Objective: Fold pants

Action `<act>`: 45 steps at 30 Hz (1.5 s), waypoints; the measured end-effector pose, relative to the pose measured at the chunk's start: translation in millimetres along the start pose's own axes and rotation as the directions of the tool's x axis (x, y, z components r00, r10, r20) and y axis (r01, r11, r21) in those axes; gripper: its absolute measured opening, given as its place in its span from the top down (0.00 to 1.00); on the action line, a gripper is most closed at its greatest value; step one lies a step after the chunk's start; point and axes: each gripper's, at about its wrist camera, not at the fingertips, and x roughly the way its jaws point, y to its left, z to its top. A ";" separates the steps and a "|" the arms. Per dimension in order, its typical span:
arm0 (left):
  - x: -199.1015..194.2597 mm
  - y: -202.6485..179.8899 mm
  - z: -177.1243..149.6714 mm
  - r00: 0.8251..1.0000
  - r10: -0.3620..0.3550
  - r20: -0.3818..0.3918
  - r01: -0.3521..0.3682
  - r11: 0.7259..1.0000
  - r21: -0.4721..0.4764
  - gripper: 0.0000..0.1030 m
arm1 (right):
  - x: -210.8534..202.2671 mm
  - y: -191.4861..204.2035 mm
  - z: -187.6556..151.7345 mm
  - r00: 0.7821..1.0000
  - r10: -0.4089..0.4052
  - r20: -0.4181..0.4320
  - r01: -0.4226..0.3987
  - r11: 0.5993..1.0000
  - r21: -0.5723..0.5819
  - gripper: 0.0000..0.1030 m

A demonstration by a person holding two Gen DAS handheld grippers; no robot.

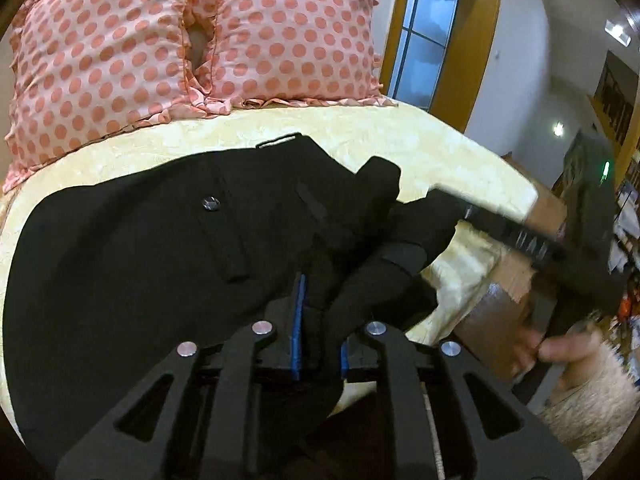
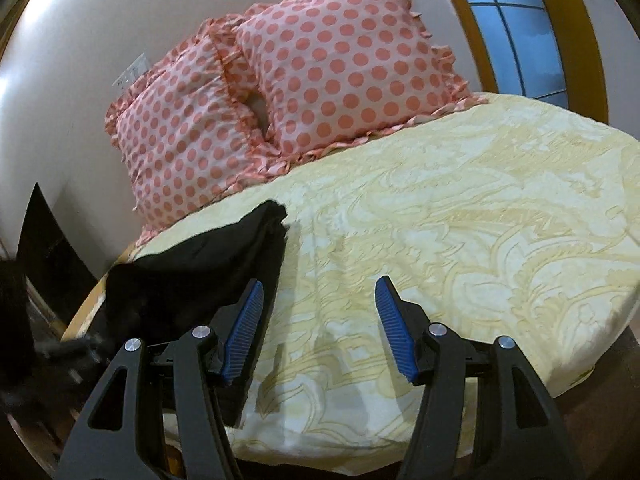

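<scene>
Black pants lie spread on the yellow patterned bedspread, button side up. My left gripper is shut on a bunched fold of the pants at their near right edge. In the right wrist view the pants lie at the left of the bedspread. My right gripper is open and empty, hovering over bare bedspread just right of the pants. In the left wrist view the right gripper shows blurred at the right, with its fingertips near the raised pants corner.
Two pink polka-dot pillows lean at the head of the bed. A window with a wooden frame is behind. The bed's right edge drops off near a brown box. A wall lies left of the bed.
</scene>
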 end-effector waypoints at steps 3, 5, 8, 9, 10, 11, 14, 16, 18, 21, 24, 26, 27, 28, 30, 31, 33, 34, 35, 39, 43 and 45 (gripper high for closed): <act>-11.3 -4.5 -2.5 1.000 -0.017 0.006 0.017 0.999 0.049 0.47 | -7.1 4.5 10.5 1.000 0.008 0.030 -0.007 1.000 -0.022 0.41; -35.3 1.8 -4.3 0.997 -0.041 0.066 0.038 0.998 0.050 0.34 | -11.8 12.4 17.7 0.998 0.037 0.054 -0.035 0.998 -0.044 0.41; -74.1 27.3 -10.3 0.972 0.049 0.228 -0.047 0.999 -0.016 0.09 | -12.7 32.9 24.5 0.989 0.138 0.053 -0.133 0.987 -0.090 0.41; -78.6 36.4 -10.9 0.961 0.106 0.257 -0.098 0.994 -0.042 0.07 | -10.5 41.6 25.4 0.984 0.172 0.038 -0.167 0.980 -0.109 0.41; -79.2 45.7 -11.3 0.950 0.168 0.264 -0.156 0.985 -0.068 0.07 | -7.7 51.3 24.7 0.979 0.201 0.022 -0.196 0.972 -0.130 0.41; -74.9 58.3 -11.7 0.939 0.248 0.240 -0.230 0.968 -0.101 0.07 | -4.3 61.1 23.2 0.974 0.225 0.005 -0.222 0.963 -0.153 0.41; -59.2 81.6 -18.7 0.935 0.313 0.169 -0.289 0.945 -0.155 0.07 | 15.5 91.9 12.6 0.959 0.274 -0.077 -0.284 0.934 -0.218 0.41; -50.9 89.3 -25.5 0.937 0.323 0.136 -0.298 0.939 -0.174 0.07 | 28.2 99.9 5.9 0.956 0.261 -0.131 -0.286 0.930 -0.231 0.41; -43.2 97.0 -36.9 0.941 0.325 0.094 -0.302 0.933 -0.197 0.06 | 44.9 100.8 -5.5 0.955 0.204 -0.214 -0.253 0.940 -0.231 0.41; -35.9 106.9 -60.0 0.955 0.291 0.063 -0.269 0.935 -0.229 0.06 | 50.5 94.4 -18.3 0.944 0.172 -0.282 -0.247 0.935 -0.256 0.41; -39.0 99.0 -73.8 0.940 0.313 0.132 -0.289 0.941 -0.173 0.06 | 47.2 95.1 -11.1 0.925 0.167 -0.341 -0.264 0.929 -0.261 0.41; -40.2 98.5 -77.3 0.938 0.310 0.154 -0.283 0.943 -0.175 0.04 | 48.4 86.8 6.4 0.908 0.225 -0.354 -0.300 0.938 -0.173 0.41; -40.8 100.1 -78.1 0.942 0.292 0.166 -0.263 0.948 -0.179 0.02 | 50.6 77.5 22.3 0.912 0.243 -0.331 -0.296 0.948 -0.117 0.39; -41.7 100.6 -78.5 0.944 0.280 0.173 -0.249 0.951 -0.181 0.02 | 54.2 71.4 33.6 0.921 0.237 -0.310 -0.276 0.957 -0.089 0.31; -42.1 101.7 -78.7 0.945 0.270 0.186 -0.237 0.954 -0.182 0.02 | 68.7 60.9 53.5 0.932 0.210 -0.296 -0.238 0.969 -0.062 0.29; -42.0 101.5 -79.3 0.945 0.268 0.189 -0.236 0.955 -0.180 0.02 | 79.8 59.0 60.7 0.933 0.189 -0.308 -0.220 0.973 -0.069 0.29; -42.5 100.5 -79.8 0.945 0.264 0.195 -0.232 0.957 -0.174 0.02 | 104.1 58.0 67.6 0.919 0.165 -0.358 -0.205 0.976 -0.078 0.29; -42.9 100.8 -80.1 0.945 0.261 0.197 -0.229 0.958 -0.175 0.02 | 113.7 57.3 68.7 0.910 0.159 -0.383 -0.202 0.977 -0.074 0.29; -42.8 102.0 -79.7 0.945 0.259 0.199 -0.225 0.958 -0.176 0.02 | 122.3 56.3 69.6 0.901 0.157 -0.404 -0.200 0.978 -0.066 0.29; -43.8 103.5 -80.9 0.946 0.246 0.210 -0.212 0.962 -0.174 0.02 | 147.6 52.3 63.9 0.866 0.133 -0.483 -0.171 0.985 -0.036 0.29; -43.7 104.4 -81.9 0.947 0.238 0.218 -0.203 0.964 -0.172 0.02 | 149.7 56.2 59.1 0.851 0.159 -0.501 -0.218 0.974 -0.062 0.41; -43.0 104.3 -82.0 0.947 0.237 0.218 -0.202 0.964 -0.171 0.02 | 147.2 59.8 59.1 0.856 0.154 -0.493 -0.231 0.968 -0.098 0.44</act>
